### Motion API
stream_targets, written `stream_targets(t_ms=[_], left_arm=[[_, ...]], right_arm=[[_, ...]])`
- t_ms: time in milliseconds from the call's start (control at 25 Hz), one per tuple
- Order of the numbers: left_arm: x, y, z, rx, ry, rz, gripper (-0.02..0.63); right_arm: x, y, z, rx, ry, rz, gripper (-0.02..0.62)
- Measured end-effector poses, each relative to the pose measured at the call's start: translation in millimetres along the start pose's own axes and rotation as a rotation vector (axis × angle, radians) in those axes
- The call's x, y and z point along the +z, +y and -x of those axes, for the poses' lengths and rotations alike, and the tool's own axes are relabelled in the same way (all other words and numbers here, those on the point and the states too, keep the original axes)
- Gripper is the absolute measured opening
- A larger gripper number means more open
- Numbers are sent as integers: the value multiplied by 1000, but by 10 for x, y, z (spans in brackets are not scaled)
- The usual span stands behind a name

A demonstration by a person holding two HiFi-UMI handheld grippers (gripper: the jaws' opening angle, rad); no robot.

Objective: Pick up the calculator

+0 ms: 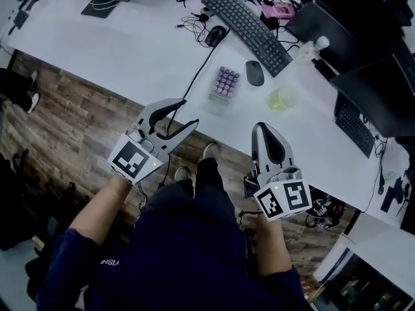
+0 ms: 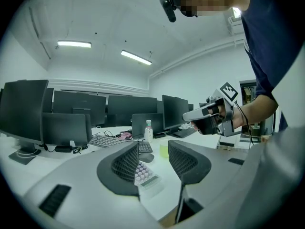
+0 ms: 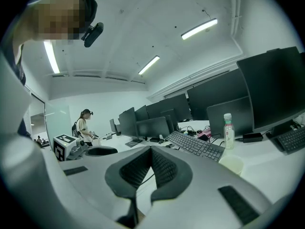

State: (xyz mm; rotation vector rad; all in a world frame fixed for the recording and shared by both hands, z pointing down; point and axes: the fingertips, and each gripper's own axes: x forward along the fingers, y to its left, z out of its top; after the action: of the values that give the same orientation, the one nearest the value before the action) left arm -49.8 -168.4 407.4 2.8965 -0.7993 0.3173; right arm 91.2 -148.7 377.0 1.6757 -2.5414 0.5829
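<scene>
Approach on: the grey left gripper (image 1: 186, 114), jaws apart and empty, faces the purple-keyed white calculator (image 1: 225, 83) at two o'clock (grey right gripper (image 1: 262, 129) pinched together, idle). Next, I'd reach in and straddle it.

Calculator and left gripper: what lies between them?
Head view: only bare table separates the left gripper from the calculator; a black cable runs alongside.
</scene>
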Motion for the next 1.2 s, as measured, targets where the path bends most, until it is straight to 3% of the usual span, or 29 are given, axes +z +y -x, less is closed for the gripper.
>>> stream_targets(t_ms=[160, 760, 1200], left_arm=[[-134, 58, -200, -1, 21, -5, 201], [-970, 100, -843, -97, 233, -194, 201], [-1425, 146, -1027, -128, 325, -301, 201]], right_arm=[[-69, -152, -137, 4, 17, -10, 3], [-553, -687, -491, -4, 71, -83, 3], [-885, -868, -599, 1, 106, -117, 3]])
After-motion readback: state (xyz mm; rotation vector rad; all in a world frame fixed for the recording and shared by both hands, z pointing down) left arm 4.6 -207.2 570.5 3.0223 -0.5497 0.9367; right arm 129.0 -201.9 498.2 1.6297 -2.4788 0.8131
